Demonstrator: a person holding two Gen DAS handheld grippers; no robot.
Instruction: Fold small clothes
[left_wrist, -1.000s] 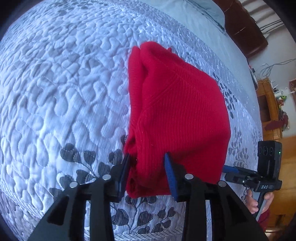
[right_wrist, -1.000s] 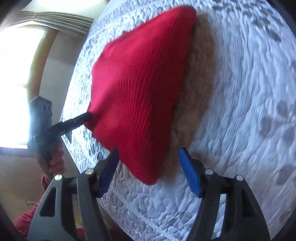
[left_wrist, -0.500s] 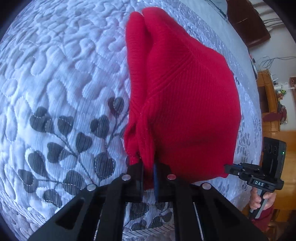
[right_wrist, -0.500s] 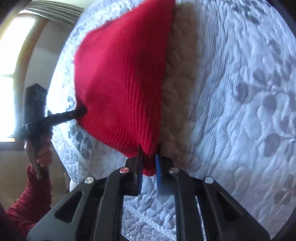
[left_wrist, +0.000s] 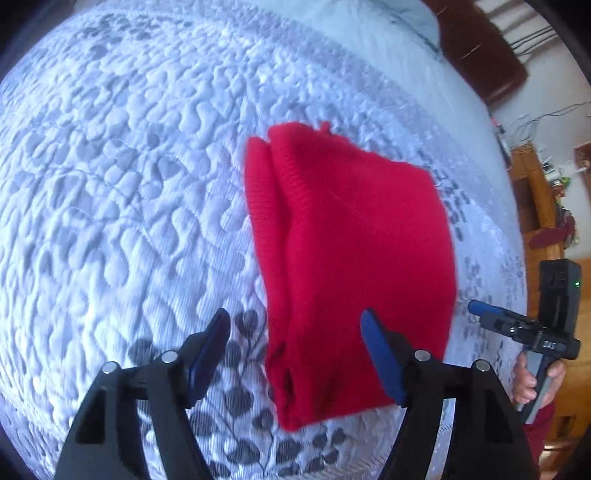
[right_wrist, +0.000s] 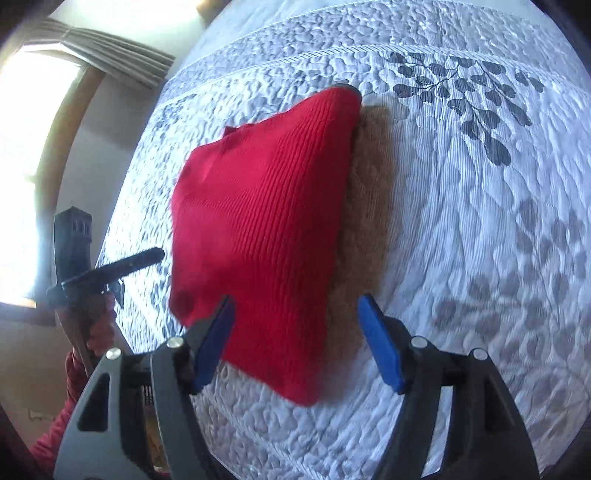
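A red knitted garment lies folded on the white quilted bedspread. My left gripper hovers over its near left corner, jaws opening, blue pads clear of the cloth. In the right wrist view the red garment has a brown fleecy layer showing along its right edge. My right gripper hangs over the near right corner, jaws opening, nothing pinched. Each gripper also shows in the other's view: the right gripper beside the garment's right edge, the left gripper beside its left edge.
The bedspread with grey leaf prints spreads all around the garment. A dark headboard and pale pillow lie at the far end. Wooden furniture stands beyond the bed's right side, a bright curtained window on the left.
Half a second ago both grippers were shut on the garment's near edge. Both have since let go, spread wide and drawn back up from the cloth, which now rests on the bed.
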